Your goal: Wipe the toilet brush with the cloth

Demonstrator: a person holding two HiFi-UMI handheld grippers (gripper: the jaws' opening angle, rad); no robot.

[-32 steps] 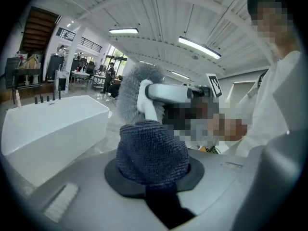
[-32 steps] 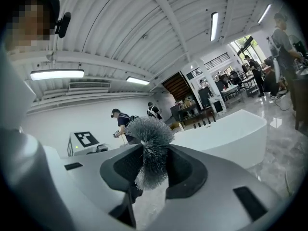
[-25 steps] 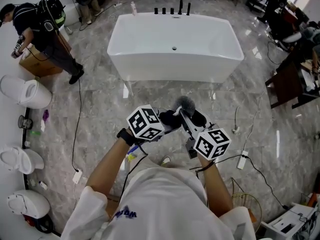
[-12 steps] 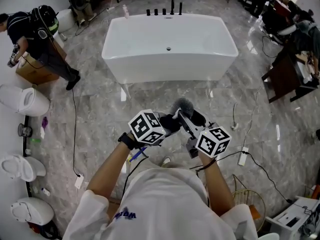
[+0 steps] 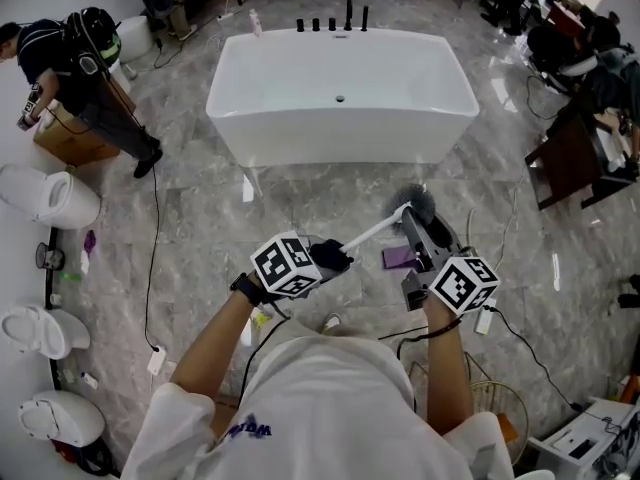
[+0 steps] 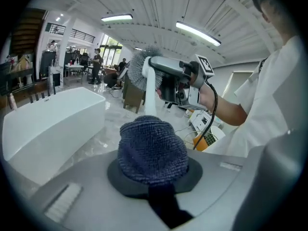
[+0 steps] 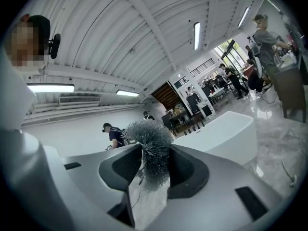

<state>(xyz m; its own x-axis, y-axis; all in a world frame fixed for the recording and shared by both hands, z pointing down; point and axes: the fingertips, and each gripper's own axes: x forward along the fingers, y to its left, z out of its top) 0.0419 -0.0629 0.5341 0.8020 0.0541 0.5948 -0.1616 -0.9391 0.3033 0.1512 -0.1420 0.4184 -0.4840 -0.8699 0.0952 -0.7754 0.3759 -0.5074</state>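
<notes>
1 white bathtub [image 5: 340,140] ahead on the marble floor [image 5: 300,200]. 3 toilets [image 5: 55,196] along the L wall, w/ 1 person [image 5: 85,63] standing near them at far L. Then 2 tongs, 1 toilet brush and 1 cloth, all up in the air in front of the wearer [image 5: 330,398], over the floor betw. wearer & tub.

The toilet brush [image 5: 388,222] spans the gap betw. the 2 tongs. R tongs [image 5: 412,220] have its grey bristle head [image 5: 417,202] betw. the pads and pinch it, jaws closing right now. L tongs [image 5: 322,260] are pressed together on the dark blue cloth [image 6: 153,148], bunched at the tips. The cloth touches the free end of the handle [image 5: 368,235]. Can't tell if it wraps right round.

Long axis = the white handle. In head view it runs diagonally, from the cloth at lower L up to the bristle head at upper R. The bristle end points away from the wearer, twd the tub's R corner. The handle end points back twd the L tongs. In L gripper view the handle rises fr. behind the cloth to the bristles at the R tongs' tip.
</notes>
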